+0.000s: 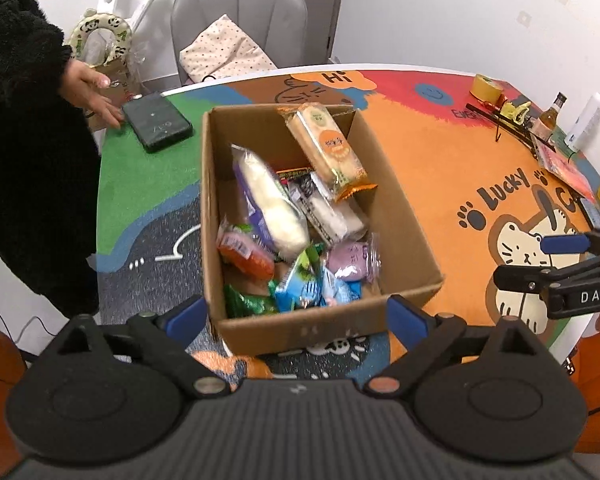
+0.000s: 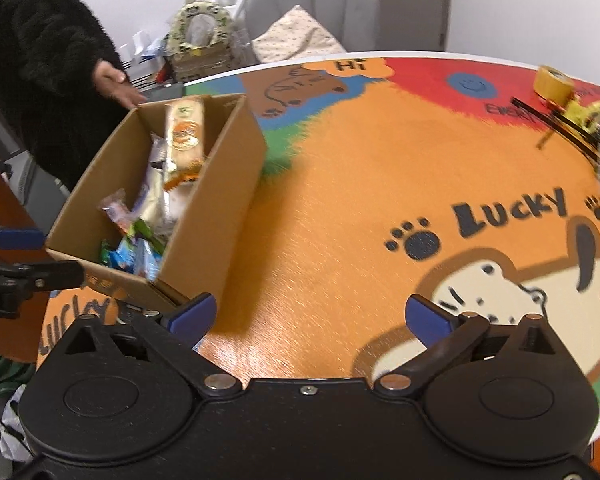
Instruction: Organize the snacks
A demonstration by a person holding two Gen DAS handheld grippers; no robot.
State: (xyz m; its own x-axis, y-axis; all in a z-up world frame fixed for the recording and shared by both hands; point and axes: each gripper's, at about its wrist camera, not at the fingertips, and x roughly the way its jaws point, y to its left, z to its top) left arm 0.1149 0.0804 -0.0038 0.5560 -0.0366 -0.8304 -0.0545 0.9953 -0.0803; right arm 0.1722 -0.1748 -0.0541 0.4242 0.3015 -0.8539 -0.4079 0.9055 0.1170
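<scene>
- Nearest to us, our left gripper (image 1: 298,318) has its jaws spread wide, wider than the near wall of the cardboard box (image 1: 324,328), and they hold nothing; the wall sits between the two blue tips.
- Our right gripper (image 2: 310,318) is likewise wide open and empty, hovering over bare orange tablecloth (image 2: 340,184) just beside the box's right corner.
- The snacks are all inside the box: green and blue packets (image 1: 296,288) heaped at the near end, an orange-red pack (image 1: 244,254) and a purple one (image 1: 352,260) behind them, then a long white bun (image 1: 274,208).
- Farther back, a tall cracker pack (image 1: 326,146) leans tilted against the far wall, propped on the others.
- We judge that leaning pack the likeliest trouble: a nudge to the box or to the pile under it could topple it or tip it over the rim.
- Slick wrappers may slip from the pads, and a soft bun could be squashed by a hard squeeze.
- The light box may slide on the cloth if a jaw catches its wall.
- Beyond, a bystander's hand (image 1: 94,94) rests by a dark phone (image 1: 156,122) at the table edge, near enough to cross our reach.
- Far right lie a tape roll (image 1: 487,87) and small bottles (image 1: 552,114), well apart from the box.
</scene>
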